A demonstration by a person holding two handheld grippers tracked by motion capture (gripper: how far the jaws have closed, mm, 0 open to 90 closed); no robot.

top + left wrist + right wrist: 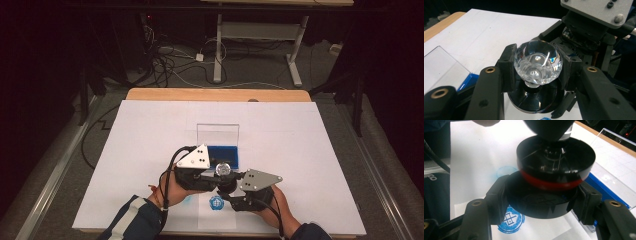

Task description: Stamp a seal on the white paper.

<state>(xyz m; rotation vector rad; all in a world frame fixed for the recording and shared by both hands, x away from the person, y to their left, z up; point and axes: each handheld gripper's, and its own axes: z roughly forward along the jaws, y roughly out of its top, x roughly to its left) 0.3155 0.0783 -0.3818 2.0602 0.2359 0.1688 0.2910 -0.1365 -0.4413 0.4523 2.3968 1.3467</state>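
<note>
A round black stamp (555, 157) with a red band (549, 183) carries a faceted clear crystal knob (537, 62). My left gripper (537, 68) is shut on that knob, one jaw pad on each side. Right under the stamp's red band sits a black round cap (541, 201), and my right gripper (541, 202) is shut on its sides. In the high view both grippers meet near the table's front middle, left gripper (220, 171) above right gripper (228, 189), the knob (223, 168) between them. A blue round stamp print (216, 202) lies on a small white sheet below.
A blue-lined case (223, 154) with its clear lid (217, 134) standing upright sits just behind the grippers. A large white sheet (300, 150) covers the wooden table (215, 94). A fainter blue ring (506, 172) marks the paper beside the stamp.
</note>
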